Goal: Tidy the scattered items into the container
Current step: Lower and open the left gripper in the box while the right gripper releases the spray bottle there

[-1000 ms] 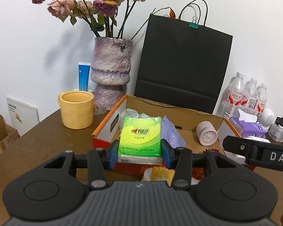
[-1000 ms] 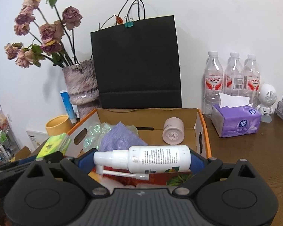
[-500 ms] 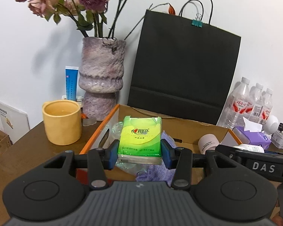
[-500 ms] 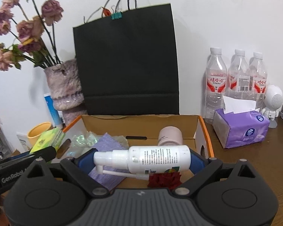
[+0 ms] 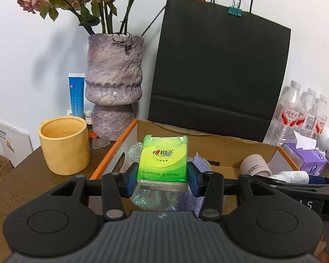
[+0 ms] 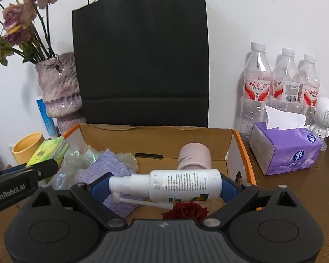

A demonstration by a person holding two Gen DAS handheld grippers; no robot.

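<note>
Over the box [image 6: 241,144]: left tool [image 5: 162,175] clenched on tissue pack [image 5: 163,160]; right tool [image 6: 164,186] clenched on spray bottle [image 6: 175,184]. We lower both into the box before letting go.

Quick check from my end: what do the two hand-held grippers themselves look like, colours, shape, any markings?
Both match. The left hand-held gripper and right hand-held gripper are matte black, with blue pads on the fingers, angled linkage arms with silver pivot pins, two round discs and a grey ribbed centre panel. White "GenRobot.AI" lettering marks the left one's side. No cables or sleeves are visible.
</note>
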